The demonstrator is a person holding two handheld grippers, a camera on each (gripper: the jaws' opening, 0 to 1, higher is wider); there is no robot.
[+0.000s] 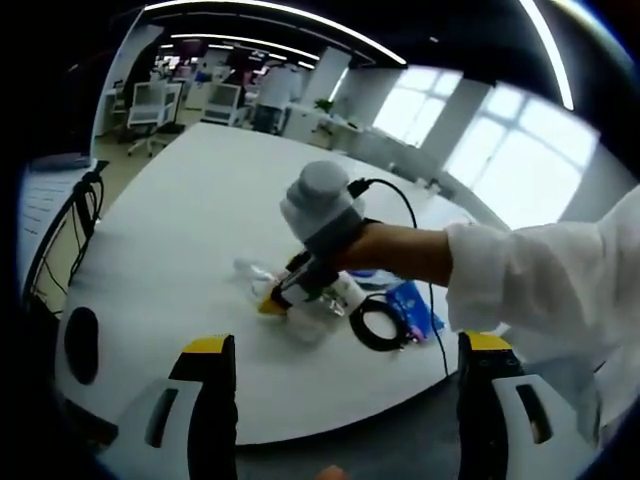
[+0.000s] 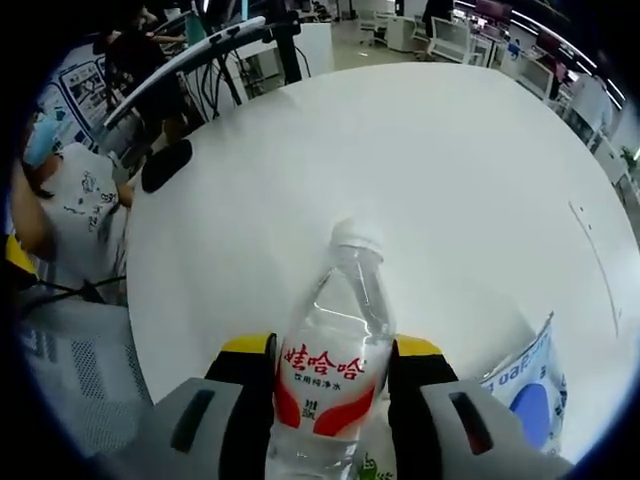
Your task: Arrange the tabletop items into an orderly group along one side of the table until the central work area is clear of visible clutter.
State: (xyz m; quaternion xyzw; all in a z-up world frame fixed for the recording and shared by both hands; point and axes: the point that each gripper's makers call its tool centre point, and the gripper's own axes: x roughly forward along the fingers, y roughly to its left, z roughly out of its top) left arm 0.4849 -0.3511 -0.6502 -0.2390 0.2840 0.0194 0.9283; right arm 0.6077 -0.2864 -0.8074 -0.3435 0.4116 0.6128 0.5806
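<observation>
A clear water bottle point(image 2: 335, 330) with a white cap and a red-and-white label sits between the yellow-tipped jaws of my right gripper point(image 2: 333, 347), which is shut on it; the cap points away from the camera. In the left gripper view the right gripper point(image 1: 297, 288), held by a white-sleeved arm, is down at the white table point(image 1: 190, 210) on that clear bottle point(image 1: 312, 320). Beside it lie a black cable coil point(image 1: 378, 325) and a blue packet point(image 1: 412, 305). My left gripper point(image 1: 346, 348) hovers open off the table's near edge, holding nothing.
A blue-and-white packet point(image 2: 525, 385) lies right of the bottle. A black oval object point(image 2: 165, 165) rests near the table edge, also the black oval point(image 1: 80, 345). A person in a white T-shirt point(image 2: 85, 215) stands by the table. Office chairs point(image 1: 150, 105) stand beyond the far end.
</observation>
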